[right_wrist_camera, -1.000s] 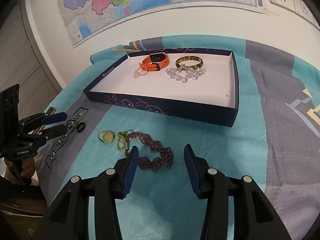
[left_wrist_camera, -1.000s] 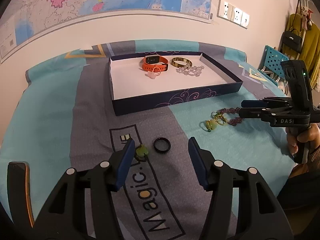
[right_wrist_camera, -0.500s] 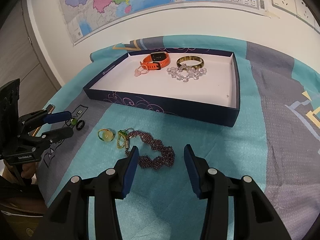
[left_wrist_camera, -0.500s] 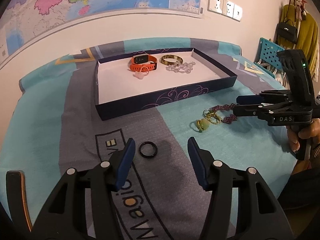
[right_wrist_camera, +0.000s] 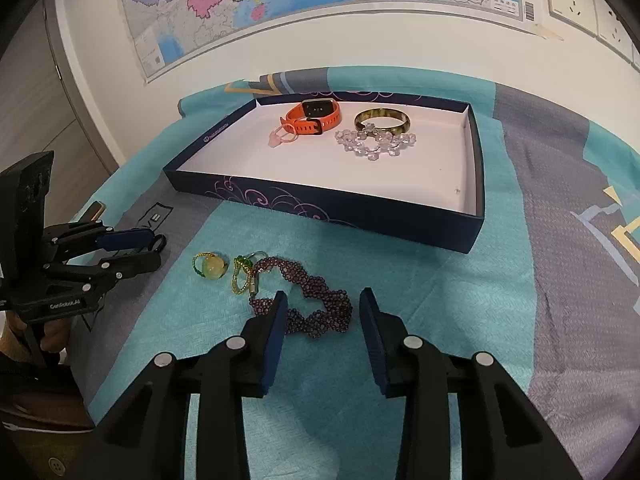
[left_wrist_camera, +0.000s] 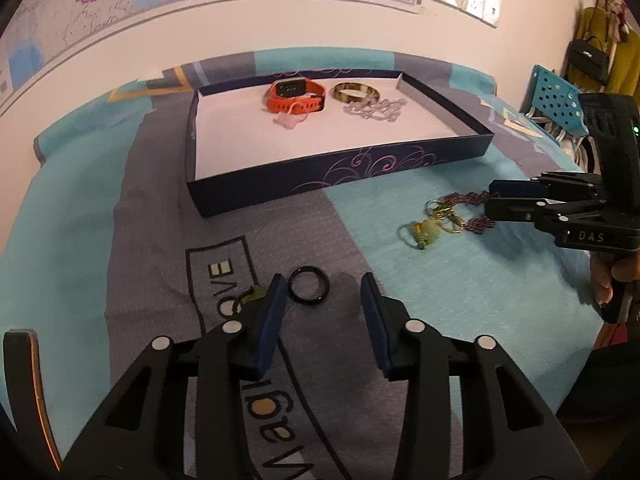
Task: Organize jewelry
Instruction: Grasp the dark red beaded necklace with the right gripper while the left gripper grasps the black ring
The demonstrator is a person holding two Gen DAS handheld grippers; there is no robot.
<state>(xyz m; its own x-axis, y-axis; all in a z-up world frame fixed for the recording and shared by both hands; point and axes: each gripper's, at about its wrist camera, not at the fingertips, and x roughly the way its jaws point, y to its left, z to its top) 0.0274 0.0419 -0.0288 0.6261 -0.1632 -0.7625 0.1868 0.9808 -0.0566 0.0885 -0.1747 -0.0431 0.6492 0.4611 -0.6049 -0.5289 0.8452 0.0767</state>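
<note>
A dark blue tray [left_wrist_camera: 340,168] [right_wrist_camera: 320,204] with a white floor holds an orange watch [left_wrist_camera: 295,95] [right_wrist_camera: 314,117], a gold bangle [left_wrist_camera: 356,92] [right_wrist_camera: 382,120], a clear bead bracelet [right_wrist_camera: 374,142] and a pink ring [right_wrist_camera: 282,138]. A black ring [left_wrist_camera: 309,285] lies on the cloth just ahead of my open left gripper [left_wrist_camera: 323,304]. A small green charm [left_wrist_camera: 252,296] sits by its left finger. A purple bead bracelet [right_wrist_camera: 316,300] lies between the tips of my open right gripper [right_wrist_camera: 323,320]. A green-stone ring [right_wrist_camera: 212,267] and a gold clasp ring [right_wrist_camera: 244,276] lie to its left.
The table wears a teal and grey cloth [right_wrist_camera: 440,300]. A wall with a map and sockets stands behind the tray. A blue perforated rack [left_wrist_camera: 556,104] and hanging bags are at the right in the left wrist view.
My left gripper has shifted so the black ring now lies just ahead between its fingers, and the green charm shows again. My right gripper has edged closer to the purple bracelet.
</note>
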